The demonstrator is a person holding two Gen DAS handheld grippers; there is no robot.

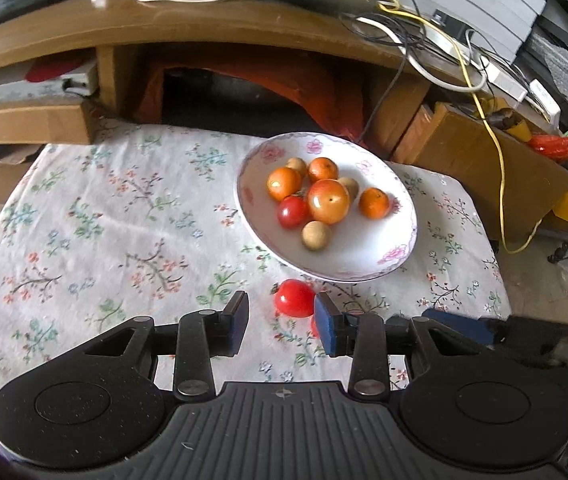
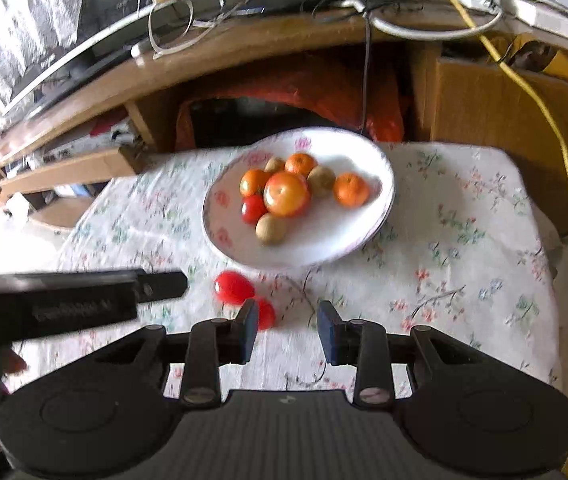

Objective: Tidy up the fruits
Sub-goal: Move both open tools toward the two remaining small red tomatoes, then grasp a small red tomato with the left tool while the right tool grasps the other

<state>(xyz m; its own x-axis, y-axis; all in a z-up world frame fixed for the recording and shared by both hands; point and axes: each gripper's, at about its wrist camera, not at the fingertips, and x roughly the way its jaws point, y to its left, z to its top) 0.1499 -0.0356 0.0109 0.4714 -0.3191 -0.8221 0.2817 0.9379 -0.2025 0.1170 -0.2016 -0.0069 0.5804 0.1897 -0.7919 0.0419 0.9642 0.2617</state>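
On the floral cloth (image 1: 96,220), a plate (image 1: 364,256) sits toward the far right, holding oranges, an apple (image 1: 328,201), a tomato and brown fruits. Two red tomatoes lie on the cloth just short of the plate's near rim: one (image 1: 295,298) just ahead of the left gripper (image 1: 282,320), the other (image 2: 266,315) beside the right gripper (image 2: 288,330). Both grippers stand released, grasping nothing. Bare cloth spreads wide to the left (the right view is blurred).
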